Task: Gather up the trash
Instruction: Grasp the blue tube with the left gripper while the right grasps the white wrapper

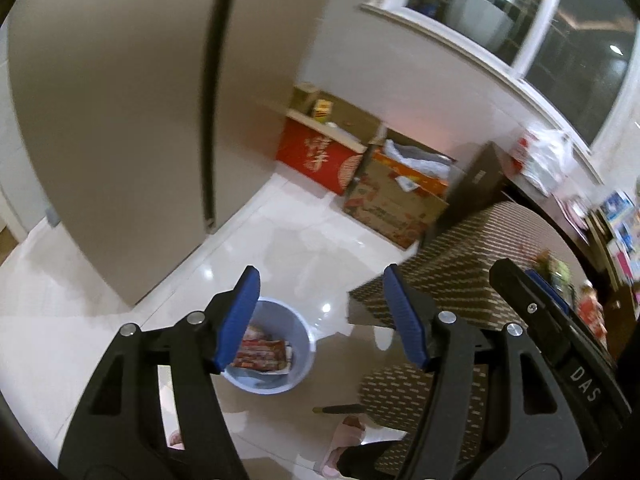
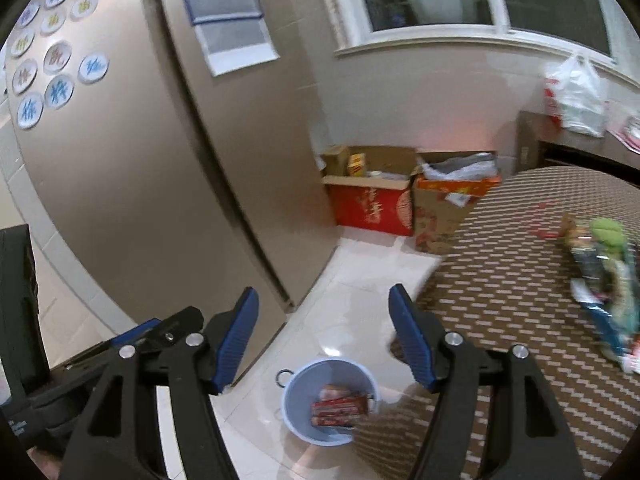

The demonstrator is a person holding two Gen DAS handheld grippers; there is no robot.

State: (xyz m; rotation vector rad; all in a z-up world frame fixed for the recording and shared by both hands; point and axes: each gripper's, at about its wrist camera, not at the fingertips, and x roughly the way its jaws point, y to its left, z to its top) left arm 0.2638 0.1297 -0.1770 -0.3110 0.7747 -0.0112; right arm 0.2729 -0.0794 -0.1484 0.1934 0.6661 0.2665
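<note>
A pale blue bin (image 1: 298,332) stands on the white tile floor beside the table and holds red snack wrappers (image 1: 262,354). It also shows in the right wrist view (image 2: 298,392) with the red wrappers (image 2: 340,410) inside. My left gripper (image 1: 320,316) is open and empty, above the bin. My right gripper (image 2: 324,332) is open and empty, also above the bin. More wrappers (image 2: 604,276) lie on the patterned tablecloth (image 2: 508,292) at the right. The right gripper's body (image 1: 560,332) shows at the right of the left wrist view.
A tall beige fridge (image 2: 140,168) stands on the left. Open cardboard boxes (image 2: 404,200) sit on the floor under the window. A white plastic bag (image 2: 576,96) lies on the counter. A foot in a pink slipper (image 1: 346,440) is by the table leg.
</note>
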